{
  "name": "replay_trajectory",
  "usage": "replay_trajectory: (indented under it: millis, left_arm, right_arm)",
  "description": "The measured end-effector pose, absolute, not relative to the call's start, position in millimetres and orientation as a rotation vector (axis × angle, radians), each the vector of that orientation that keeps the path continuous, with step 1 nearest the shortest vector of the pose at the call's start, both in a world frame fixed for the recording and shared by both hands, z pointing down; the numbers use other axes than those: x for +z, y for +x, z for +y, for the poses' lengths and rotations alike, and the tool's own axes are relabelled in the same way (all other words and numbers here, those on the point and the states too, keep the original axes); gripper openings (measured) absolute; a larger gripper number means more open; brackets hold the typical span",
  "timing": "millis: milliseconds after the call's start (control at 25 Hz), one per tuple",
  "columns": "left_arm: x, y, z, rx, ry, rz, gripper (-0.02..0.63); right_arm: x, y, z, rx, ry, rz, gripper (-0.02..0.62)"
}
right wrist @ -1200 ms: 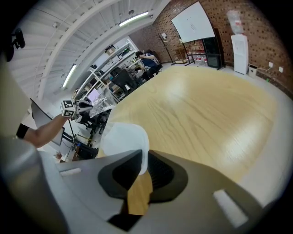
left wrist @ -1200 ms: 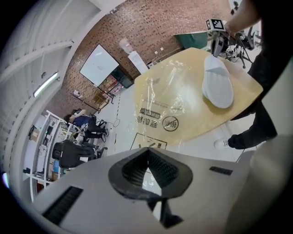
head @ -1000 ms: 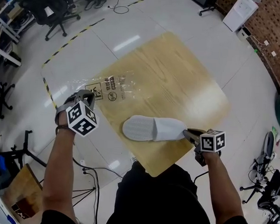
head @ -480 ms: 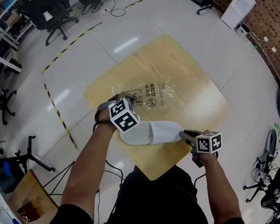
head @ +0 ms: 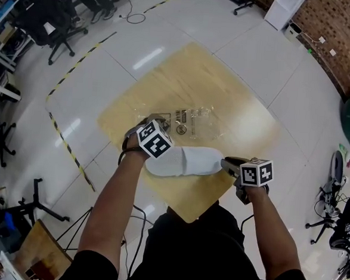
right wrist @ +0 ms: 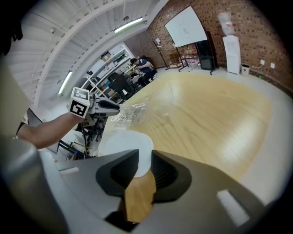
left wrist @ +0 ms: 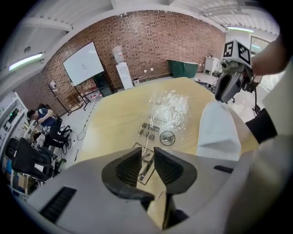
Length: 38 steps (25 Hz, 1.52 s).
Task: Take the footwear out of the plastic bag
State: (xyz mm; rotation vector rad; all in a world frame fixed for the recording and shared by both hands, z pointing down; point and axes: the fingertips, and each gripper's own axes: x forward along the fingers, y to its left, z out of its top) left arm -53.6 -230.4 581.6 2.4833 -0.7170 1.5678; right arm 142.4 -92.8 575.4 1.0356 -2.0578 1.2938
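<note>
- The white fabric slipper (head: 185, 161) lies flat on the pale wooden table (head: 226, 92), wholly outside the bag.
- The clear crumpled plastic bag (head: 197, 121) with black print rests on the table at the slipper's 12 o'clock, just beside it.
- The left gripper (head: 157, 118), at the slipper's 10 o'clock, has just been opening its jaws. They stand narrowly apart over the bag's printed edge, gripping nothing.
- The right gripper (head: 224, 162), at the slipper's 3 o'clock, has also just been opening. The slipper's end sits between its parted tips, unpinched.
</note>
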Motion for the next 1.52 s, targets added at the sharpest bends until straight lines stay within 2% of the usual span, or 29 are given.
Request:
replay_trajectory:
  millis: [240,280,400,480,600,720,800,920,1080,1280,1520]
  left_arm:
    - [548,-62,-201,1.377,2.56,-0.804,0.079]
    - [540,-64,-193,1.319,2.565,-0.814,0.064]
    - [512,-65,-162,1.11,2.561,-0.837,0.038]
    - [491,-60,-131,0.939,2.533,-0.856,0.009]
    - [465,-43,-64,0.691,2.486,-0.855,0.008]
    - [461,-30,22,0.613,2.467,-0.812,0.006]
    - [465,-26,80,0.607,2.456,-0.811,0.008]
    - [468,-18,148,0.53,2.394,-0.874,0.008]
    - [448,-7,199,0.382,2.297,-1.095,0.008]
    - [422,23,266,0.318,2.196,-1.276,0.006]
    - [402,56,343,0.354,2.139,-1.274,0.008]
  right_arm:
    - [552,152,-64,1.226,1.191,-2.058,0.091]
    - [544,150,-58,1.215,1.209,-2.078,0.082]
    - [510,141,-42,1.214,1.255,-2.208,0.002]
    - [483,136,-32,1.259,1.255,-2.348,0.0]
    - [447,126,-6,1.411,1.141,-2.531,0.0]
    - [403,107,22,1.607,0.972,-2.724,0.0]
    - [384,94,47,1.536,0.857,-2.808,0.0]
    - [376,83,103,1.22,0.677,-2.825,0.002]
    - [389,114,170,0.935,0.686,-2.705,0.0]
    - [391,175,238,0.884,0.752,-2.692,0.0]
    - [373,210,303,0.911,0.729,-2.689,0.0]
